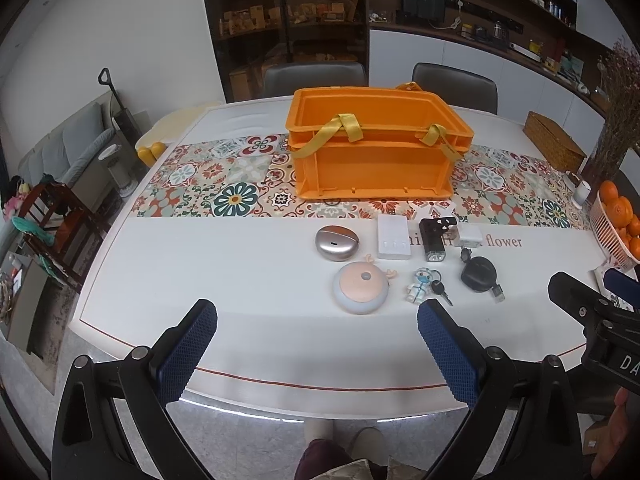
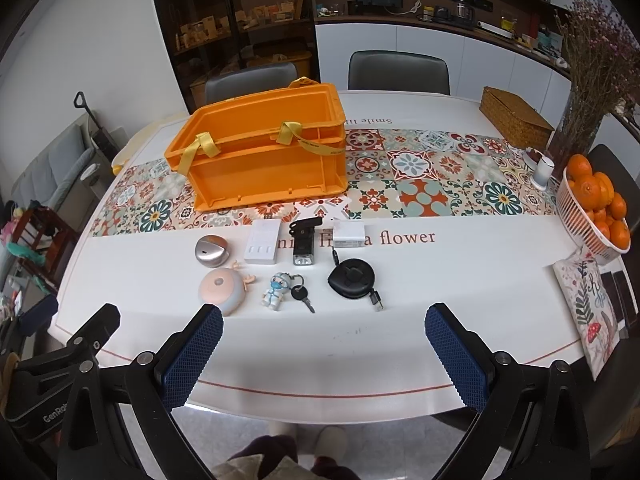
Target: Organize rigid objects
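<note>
The tablecloth [image 2: 400, 320] reads "a flower" at 3 o'clock of the small items and upside-down "Smile" at 2 o'clock of the orange crate [image 2: 260, 152]. The left gripper [image 2: 60, 360] body shows "GenRo".

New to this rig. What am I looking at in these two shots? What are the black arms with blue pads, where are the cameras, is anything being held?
There is no robot here. A person holds a pair of hand-held tongs in each hand, and each pair carries a fisheye camera looking forward along its two fingers. One picture is from the left tongs, the other from the right tongs. The blue pads are the finger grips. Both tongs are open and hold nothing.

On the white table stands an orange crate with yellow straps, seemingly empty. In front of it lie small items: a silver oval case, a white box, a black flashlight, a white charger, a pink round gadget, a figurine keychain and a black cable reel. A basket of oranges sits to the right.
</note>
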`<state>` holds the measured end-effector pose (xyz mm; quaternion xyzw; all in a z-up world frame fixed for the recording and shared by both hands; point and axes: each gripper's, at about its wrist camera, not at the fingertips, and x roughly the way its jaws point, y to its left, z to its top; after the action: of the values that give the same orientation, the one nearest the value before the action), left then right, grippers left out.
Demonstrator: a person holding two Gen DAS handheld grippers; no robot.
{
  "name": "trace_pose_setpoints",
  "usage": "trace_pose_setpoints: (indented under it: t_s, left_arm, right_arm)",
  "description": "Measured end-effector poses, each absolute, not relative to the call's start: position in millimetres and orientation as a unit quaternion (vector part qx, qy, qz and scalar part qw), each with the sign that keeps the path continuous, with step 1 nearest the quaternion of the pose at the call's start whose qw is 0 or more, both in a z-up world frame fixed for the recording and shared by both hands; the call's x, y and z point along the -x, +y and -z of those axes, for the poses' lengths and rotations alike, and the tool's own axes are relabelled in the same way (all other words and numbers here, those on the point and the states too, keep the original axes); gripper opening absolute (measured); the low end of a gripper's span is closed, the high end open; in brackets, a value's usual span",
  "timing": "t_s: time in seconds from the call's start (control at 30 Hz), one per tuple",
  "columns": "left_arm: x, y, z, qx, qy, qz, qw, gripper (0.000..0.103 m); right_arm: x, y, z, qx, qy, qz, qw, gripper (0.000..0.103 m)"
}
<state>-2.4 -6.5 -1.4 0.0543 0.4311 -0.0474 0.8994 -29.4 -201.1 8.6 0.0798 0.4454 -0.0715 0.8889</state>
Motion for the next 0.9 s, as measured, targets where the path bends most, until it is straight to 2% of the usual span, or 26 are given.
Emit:
trace_pose_setpoints:
  t_s: [0.9]
  left_arm:
    - [-2.5, -10.3, 4.7, -0.053, 0.439, 0.056, 0.895, 0.102]
  right_arm:
    - [26.8, -202.1, -5.6, -0.079, 0.451, 0.072, 0.886, 0.102]
